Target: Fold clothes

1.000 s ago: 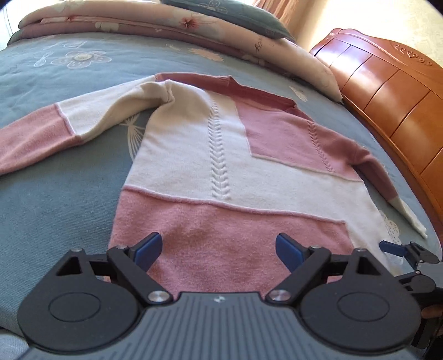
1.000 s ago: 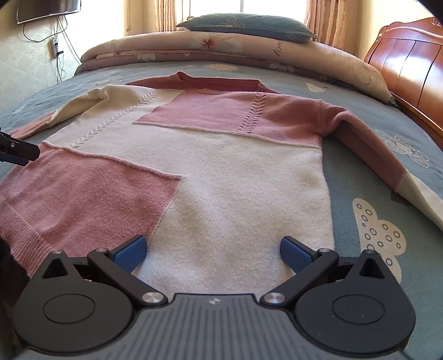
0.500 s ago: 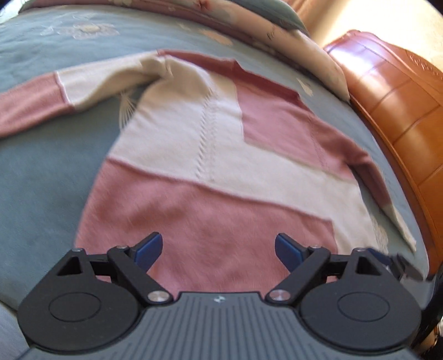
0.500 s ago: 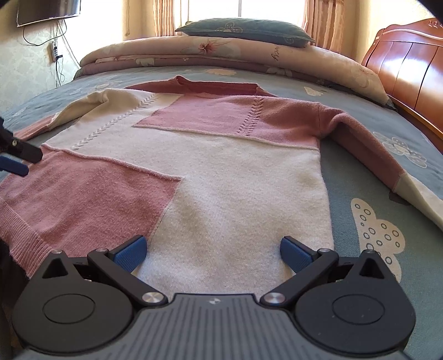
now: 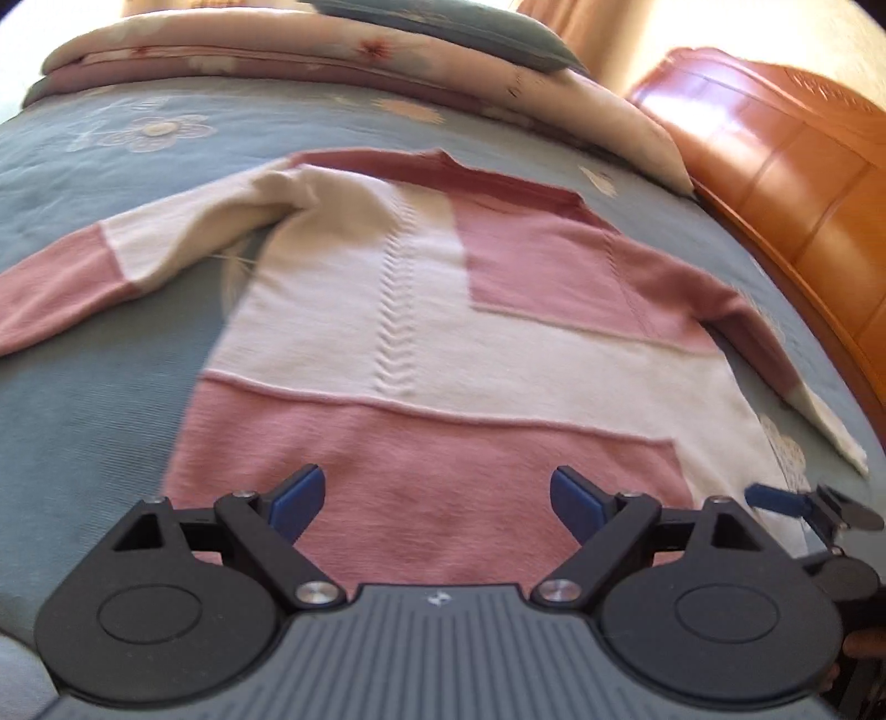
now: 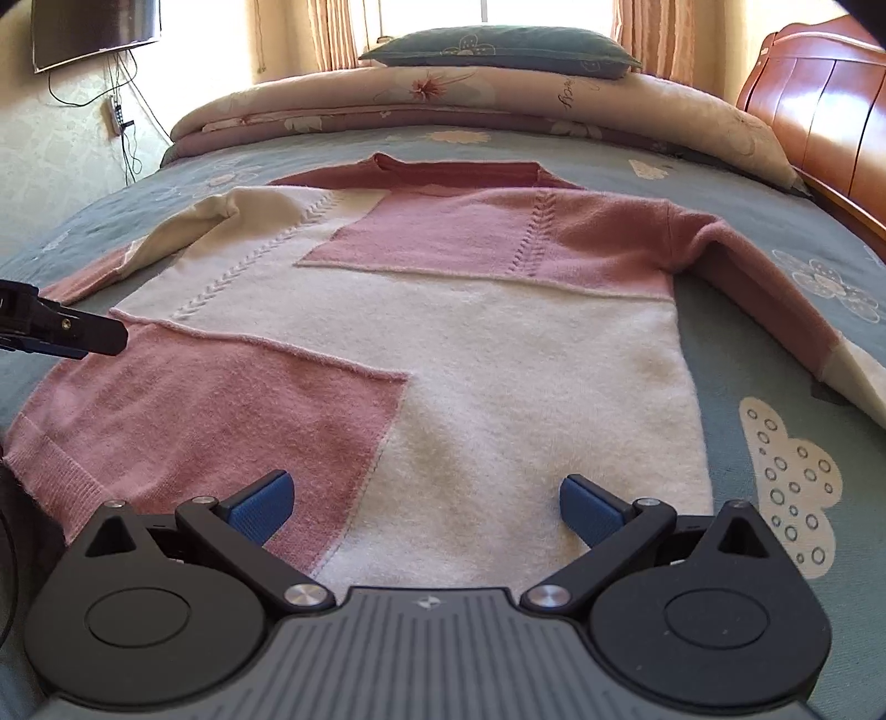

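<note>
A pink and cream patchwork sweater lies spread flat, front up, on the blue-grey bedspread, both sleeves stretched out to the sides. My left gripper hovers open over the pink hem panel, nothing between its blue pads. My right gripper stands open over the cream part of the hem of the sweater, also holding nothing. One finger of the left gripper shows at the left edge of the right wrist view; a fingertip of the right gripper shows low right in the left wrist view.
A folded floral quilt with a dark pillow on top lies across the far side of the bed. A wooden headboard runs along the right. A wall television and cables hang at far left.
The left wrist view has shifted and tilted, with the sweater sliding about in frame; its gripper stays open. The right gripper has kept still over the cream hem.
</note>
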Demonstrator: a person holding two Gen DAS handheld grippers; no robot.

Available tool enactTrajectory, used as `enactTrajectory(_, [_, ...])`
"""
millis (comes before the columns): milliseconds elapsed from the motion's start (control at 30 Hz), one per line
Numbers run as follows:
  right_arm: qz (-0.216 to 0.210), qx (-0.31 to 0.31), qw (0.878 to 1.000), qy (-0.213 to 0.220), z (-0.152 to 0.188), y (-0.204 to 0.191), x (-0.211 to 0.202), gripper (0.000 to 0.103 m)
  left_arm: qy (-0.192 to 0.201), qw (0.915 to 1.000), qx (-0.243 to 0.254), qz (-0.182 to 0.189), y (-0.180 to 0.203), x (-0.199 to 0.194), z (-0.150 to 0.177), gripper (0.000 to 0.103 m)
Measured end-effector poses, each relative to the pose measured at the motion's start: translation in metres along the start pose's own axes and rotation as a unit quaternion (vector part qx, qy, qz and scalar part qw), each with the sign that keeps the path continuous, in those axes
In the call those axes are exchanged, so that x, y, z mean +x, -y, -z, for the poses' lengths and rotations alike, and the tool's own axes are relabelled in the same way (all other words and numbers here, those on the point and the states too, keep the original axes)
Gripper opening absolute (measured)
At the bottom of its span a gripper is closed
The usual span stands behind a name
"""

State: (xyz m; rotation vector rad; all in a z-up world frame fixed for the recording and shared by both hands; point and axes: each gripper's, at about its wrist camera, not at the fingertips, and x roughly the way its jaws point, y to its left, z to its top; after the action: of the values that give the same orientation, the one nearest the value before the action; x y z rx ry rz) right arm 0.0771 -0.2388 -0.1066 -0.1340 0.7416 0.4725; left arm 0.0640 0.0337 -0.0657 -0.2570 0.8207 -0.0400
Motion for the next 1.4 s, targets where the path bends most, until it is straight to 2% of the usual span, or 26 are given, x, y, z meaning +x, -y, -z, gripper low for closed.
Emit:
enactTrajectory(100, [0.007,-0.027,1.0,-0.004,0.009,-0.004,-0.002,0.103,-0.008,0.9994,0.029,-0.015,0.008,0.011,0.007,0.088])
enactTrajectory(167, [0.0,-0.018,1.0,-0.007,0.012,0.0,-0.008,0.103,-0.027,0.9989,0.033,-0.02,0.003,0.018,0.011,0.089])
enactTrajectory(300, [-0.009,0.028,1.0,-0.006,0.006,0.014,-0.017,0.103,-0.02,0.9994,0.03,-0.004,-0.003,0.013,0.013,0.09])
enactTrajectory(467, [0.02,0.084,0.995,0.044,-0.048,0.048,0.002,0.103,-0.018,0.9998,0.005,0.003,-0.008,0.014,0.01,0.091])
enactTrajectory(533, [0.024,0.105,0.993,0.04,-0.072,0.062,0.024,0.103,-0.017,0.9998,0.004,0.003,-0.008,0.014,0.011,0.091])
enactTrajectory(633, [0.018,0.14,0.99,0.02,-0.091,0.08,0.06,0.103,-0.016,0.9998,0.005,0.003,-0.008,0.014,0.011,0.092])
enactTrajectory(700, [0.02,0.161,0.987,0.0,-0.089,0.089,0.077,0.103,-0.016,0.9998,0.006,0.005,-0.009,0.014,0.012,0.092])
enactTrajectory(767, [0.018,0.167,0.986,0.007,-0.075,0.093,0.072,0.103,-0.016,0.9998,0.008,0.008,-0.01,0.014,0.011,0.093])
enactTrajectory(867, [-0.001,0.162,0.986,0.022,-0.042,0.089,0.045,0.103,-0.013,0.9997,0.01,0.015,-0.01,0.017,0.011,0.099])
enactTrajectory(967, [-0.008,0.148,0.988,0.041,-0.014,0.078,0.019,0.103,-0.013,0.9998,0.013,0.005,-0.006,0.018,0.012,0.099])
enactTrajectory(1133, [0.019,0.118,0.992,0.035,-0.011,0.061,0.015,0.103,-0.013,0.9994,0.029,-0.009,0.001,0.019,0.014,0.1])
enactTrajectory(1400, [0.065,0.062,0.996,0.019,-0.002,0.039,0.009,0.103,-0.012,0.9996,0.024,-0.003,-0.006,0.014,0.017,0.1])
